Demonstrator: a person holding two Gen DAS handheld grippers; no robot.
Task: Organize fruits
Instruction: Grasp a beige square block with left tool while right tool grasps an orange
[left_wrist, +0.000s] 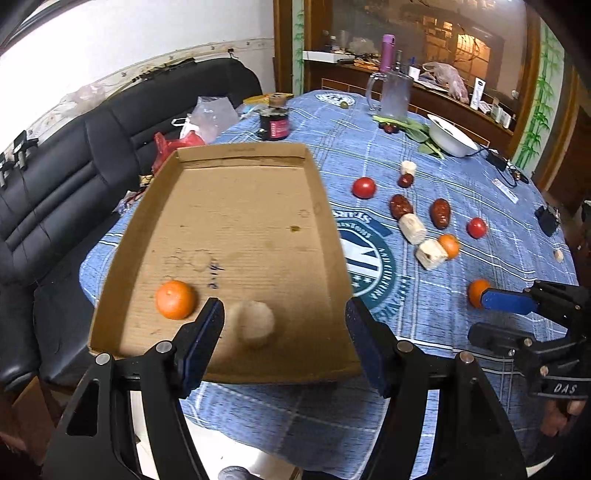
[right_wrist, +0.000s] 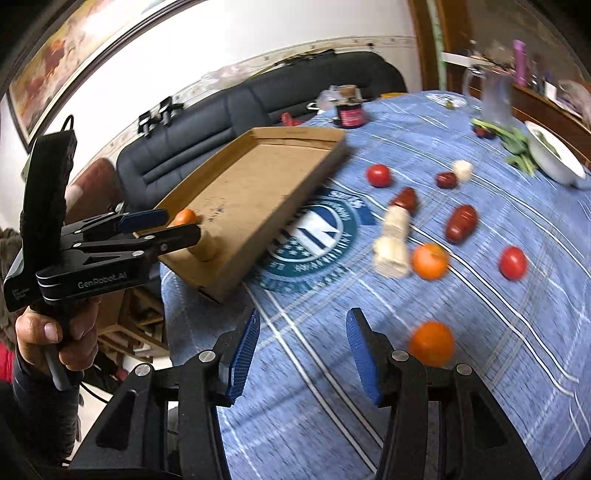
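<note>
A shallow cardboard tray (left_wrist: 236, 206) lies on the blue tablecloth and holds an orange (left_wrist: 175, 299) and a pale round piece (left_wrist: 255, 323). My left gripper (left_wrist: 284, 317) is open and empty, its jaws either side of the pale piece, above the tray's near end; it shows in the right wrist view (right_wrist: 166, 225). My right gripper (right_wrist: 301, 354) is open and empty over the cloth, just left of a loose orange (right_wrist: 431, 342). More fruit lies on the cloth: a second orange (right_wrist: 429, 261), tomatoes (right_wrist: 378, 175) (right_wrist: 513, 263), red dates (right_wrist: 460, 223) and pale chunks (right_wrist: 392, 242).
A white bowl (left_wrist: 451, 136) with green leaves, a glass mug (left_wrist: 395, 94) and a dark jar (left_wrist: 274, 125) stand at the table's far side. A black sofa (left_wrist: 66, 177) runs along the left. Plastic bags lie at the far left edge.
</note>
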